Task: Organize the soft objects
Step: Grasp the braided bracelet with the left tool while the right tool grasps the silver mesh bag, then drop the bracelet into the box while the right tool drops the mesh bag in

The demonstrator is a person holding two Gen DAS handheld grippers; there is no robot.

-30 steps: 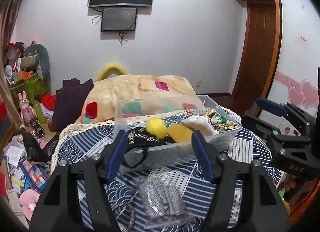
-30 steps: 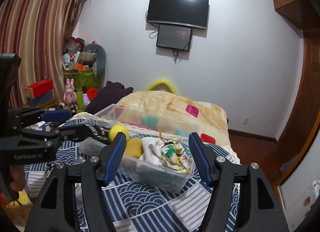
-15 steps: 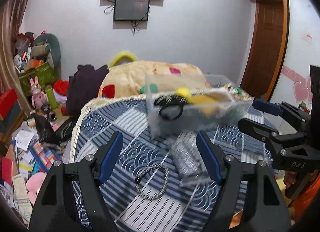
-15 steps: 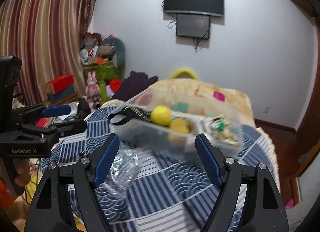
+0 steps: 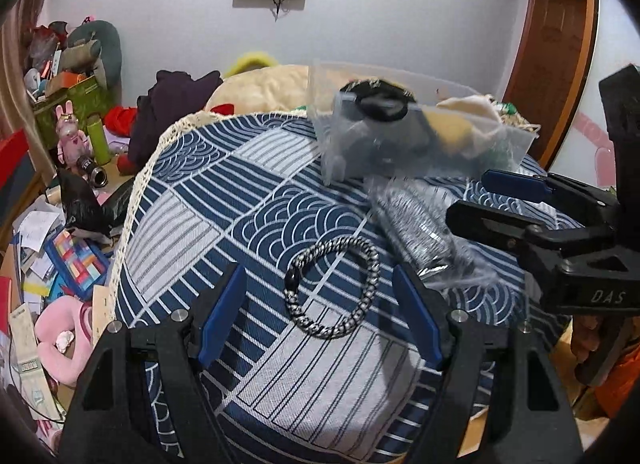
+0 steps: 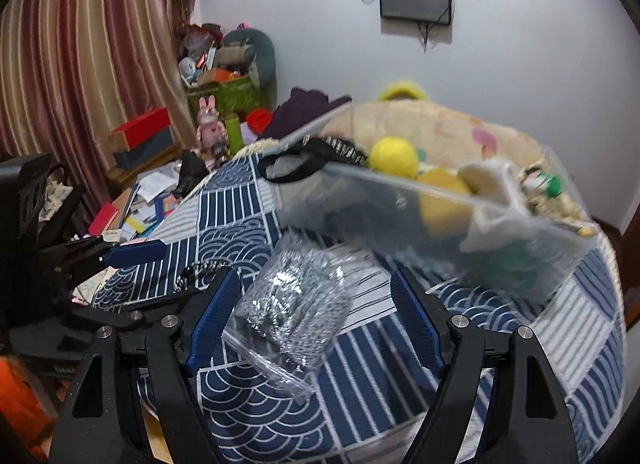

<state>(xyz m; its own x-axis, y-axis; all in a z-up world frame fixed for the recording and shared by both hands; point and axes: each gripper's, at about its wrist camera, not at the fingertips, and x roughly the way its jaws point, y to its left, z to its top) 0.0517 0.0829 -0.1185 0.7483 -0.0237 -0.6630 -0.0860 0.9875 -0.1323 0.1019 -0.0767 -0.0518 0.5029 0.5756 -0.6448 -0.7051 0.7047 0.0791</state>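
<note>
A clear plastic bin point(image 5: 404, 136) point(image 6: 440, 224) stands at the far side of a blue patterned table point(image 5: 224, 200); it holds a yellow ball point(image 6: 394, 156), a yellow sponge point(image 6: 444, 200), a white cloth point(image 6: 492, 192) and a black band point(image 5: 380, 102). A black-and-white braided bracelet point(image 5: 334, 288) lies in front of my open left gripper point(image 5: 320, 320). A clear bag of silver chain point(image 6: 296, 304) point(image 5: 416, 224) lies between the fingers of my open right gripper point(image 6: 316, 320), untouched as far as I can tell. Both grippers are empty.
A patterned cushion point(image 6: 440, 124) lies behind the bin. The floor on the left is covered with papers, boxes and toys point(image 5: 52, 248). A pink rabbit toy point(image 6: 210, 128) and a green bottle point(image 6: 234, 128) stand beside a red box point(image 6: 140, 128). Striped curtains point(image 6: 80, 44) hang on the left.
Both grippers have pulled back from the bin and tilted down toward the table. The bracelet now lies before the left gripper, the chain bag between the right gripper's fingers.
</note>
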